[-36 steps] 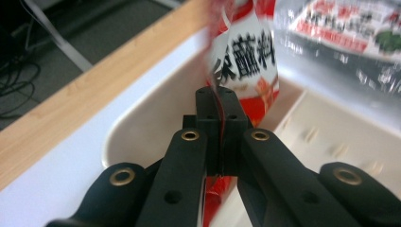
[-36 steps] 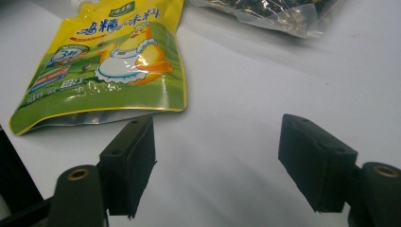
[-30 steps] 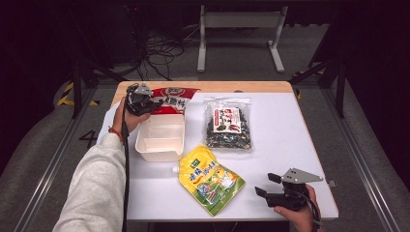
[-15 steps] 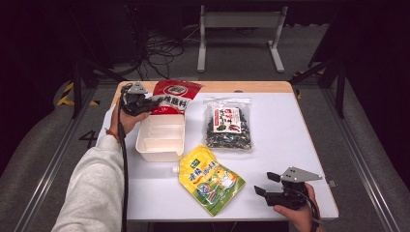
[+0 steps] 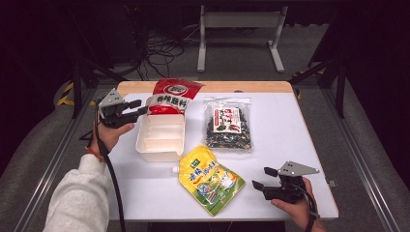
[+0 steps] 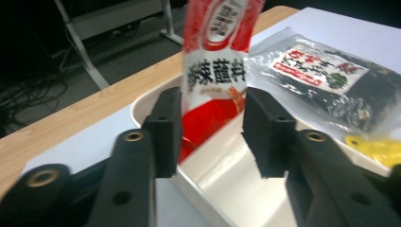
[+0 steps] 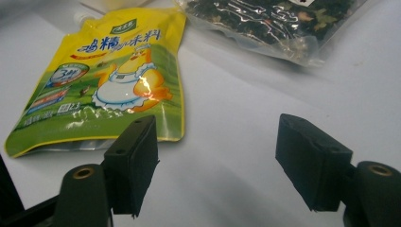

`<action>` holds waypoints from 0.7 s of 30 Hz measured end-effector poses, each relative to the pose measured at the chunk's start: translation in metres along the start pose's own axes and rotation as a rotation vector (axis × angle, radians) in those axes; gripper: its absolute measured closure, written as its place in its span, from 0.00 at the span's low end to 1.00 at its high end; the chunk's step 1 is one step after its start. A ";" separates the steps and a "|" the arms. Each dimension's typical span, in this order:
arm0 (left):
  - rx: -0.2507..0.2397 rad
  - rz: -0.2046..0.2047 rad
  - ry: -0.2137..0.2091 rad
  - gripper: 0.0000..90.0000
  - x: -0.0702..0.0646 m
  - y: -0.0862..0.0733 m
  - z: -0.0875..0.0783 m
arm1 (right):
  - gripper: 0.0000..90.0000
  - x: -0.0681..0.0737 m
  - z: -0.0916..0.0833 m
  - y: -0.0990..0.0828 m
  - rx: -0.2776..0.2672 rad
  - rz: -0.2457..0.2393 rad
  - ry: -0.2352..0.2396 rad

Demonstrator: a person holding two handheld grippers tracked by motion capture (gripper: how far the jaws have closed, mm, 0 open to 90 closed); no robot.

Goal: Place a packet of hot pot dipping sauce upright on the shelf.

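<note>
Left gripper point(image 5: 140, 107) sits at the table's left edge, jaws parted and gripping nothing, pointed at the red pouch point(image 5: 169, 96). In the left gripper view the red pouch point(image 6: 217, 80) shows between the jaws but farther off, no contact visible. The pouch's lower end lies in or over the far end of the white tray point(image 5: 159, 145), its top on the wooden strip at the table's back edge.

Risk, as a judgement: the pouch is only partly in and leans on the rim, so a push from the left could slide it out the back or tip the light tray. A pinch on the slack film could slip.

White tray point(image 6: 227, 189) looks divided into compartments; the near ones appear empty. Which compartment holds the pouch end cannot be told.

The yellow spout pouch point(image 5: 209, 178) lies flat just in front of the tray, not in it. The clear bag of dark dried bits point(image 5: 227, 124) lies right of the tray, also on the table.

Right gripper point(image 5: 261, 178) rests near the front right edge, jaws wide apart, empty. In the right gripper view the yellow pouch point(image 7: 99, 80) lies beyond its left jaw; a careless close could snag that corner.
</note>
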State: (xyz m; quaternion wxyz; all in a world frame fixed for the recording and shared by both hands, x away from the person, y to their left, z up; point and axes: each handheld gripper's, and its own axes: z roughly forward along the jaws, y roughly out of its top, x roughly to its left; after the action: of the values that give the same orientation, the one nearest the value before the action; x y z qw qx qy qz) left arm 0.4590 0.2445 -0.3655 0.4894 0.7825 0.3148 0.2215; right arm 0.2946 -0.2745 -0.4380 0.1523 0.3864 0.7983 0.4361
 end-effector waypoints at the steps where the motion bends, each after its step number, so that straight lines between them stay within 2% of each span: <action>1: 0.000 0.000 0.000 0.63 0.000 0.000 0.000 | 0.34 0.000 0.000 0.000 0.000 0.000 0.000; 2: -0.010 0.007 -0.015 0.63 -0.004 -0.003 -0.005 | 0.34 -0.003 0.001 0.003 -0.008 0.006 -0.002; 3: -0.029 0.017 -0.018 0.61 -0.015 -0.009 -0.014 | 0.34 -0.004 0.002 0.004 -0.009 0.009 -0.004; 4: -0.029 0.017 -0.018 0.59 -0.015 -0.009 -0.014 | 0.34 -0.004 0.002 0.004 -0.009 0.009 -0.004; 6: -0.063 0.009 -0.049 0.57 -0.028 -0.019 -0.026 | 0.35 -0.010 0.006 0.009 -0.013 0.016 -0.011; 12: -0.039 0.043 -0.047 0.49 -0.061 -0.040 -0.042 | 0.36 -0.026 0.016 0.024 -0.032 0.027 -0.029; 14: -0.036 0.047 -0.024 0.45 -0.071 -0.047 -0.046 | 0.36 -0.033 0.019 0.029 -0.038 0.032 -0.031; 15: -0.036 0.034 -0.011 0.42 -0.076 -0.051 -0.048 | 0.36 -0.035 0.020 0.031 -0.040 0.032 -0.037; 16: -0.036 0.034 -0.011 0.40 -0.076 -0.051 -0.048 | 0.36 -0.035 0.020 0.031 -0.040 0.032 -0.037; 17: -0.031 0.015 -0.011 0.40 -0.081 -0.056 -0.049 | 0.37 -0.037 0.021 0.033 -0.042 0.031 -0.043; 19: -0.017 0.022 0.006 0.37 -0.092 -0.066 -0.052 | 0.37 -0.043 0.024 0.038 -0.047 0.026 -0.052; 21: 0.001 0.021 -0.003 0.34 -0.100 -0.073 -0.054 | 0.38 -0.047 0.025 0.041 -0.049 0.028 -0.061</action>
State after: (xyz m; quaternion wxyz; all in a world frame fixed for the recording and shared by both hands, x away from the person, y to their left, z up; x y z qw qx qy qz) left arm 0.3335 0.2313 -0.4131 0.4872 0.7862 0.3062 0.2253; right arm 0.3596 -0.2820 -0.4236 0.1798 0.4069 0.7770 0.4454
